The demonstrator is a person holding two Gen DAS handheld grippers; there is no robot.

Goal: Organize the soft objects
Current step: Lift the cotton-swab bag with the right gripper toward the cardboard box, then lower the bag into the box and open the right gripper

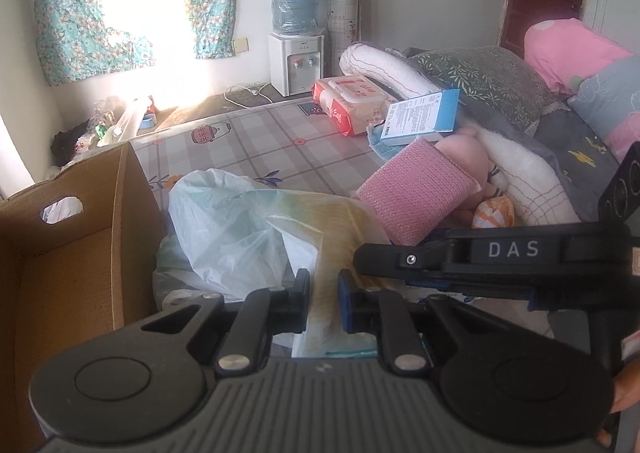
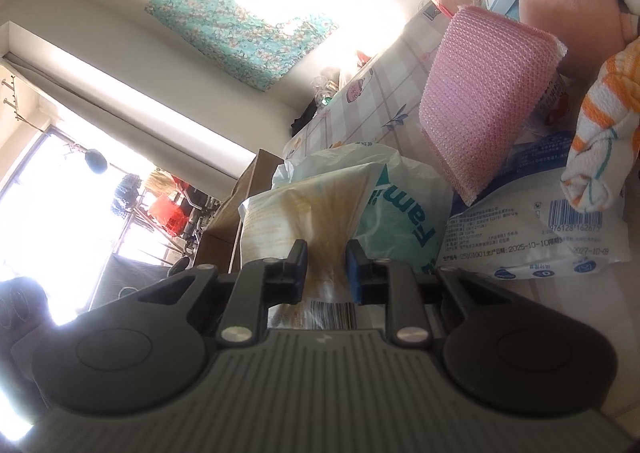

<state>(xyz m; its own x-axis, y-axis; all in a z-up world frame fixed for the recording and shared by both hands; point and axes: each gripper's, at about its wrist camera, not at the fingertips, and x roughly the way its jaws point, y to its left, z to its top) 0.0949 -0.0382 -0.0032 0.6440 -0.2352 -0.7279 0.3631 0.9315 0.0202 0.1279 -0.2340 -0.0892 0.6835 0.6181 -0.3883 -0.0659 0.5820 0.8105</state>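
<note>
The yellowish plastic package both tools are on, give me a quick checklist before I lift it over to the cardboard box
1. Left tool closed on the yellowish package: ok, both pads pinch it.
2. Right tool closed on the same package: ok, the film is squeezed narrow between its pads.
3. Cardboard box open to receive: ok, top open, the inside that shows is bare.
4. Pink sponge clear of the lift: not ok, it leans right beside the package and over the right tool.
5. White plastic bag clear of the path: not ok, it lies between package and box.
6. Package free underneath: cannot tell, its base is hidden.
</note>
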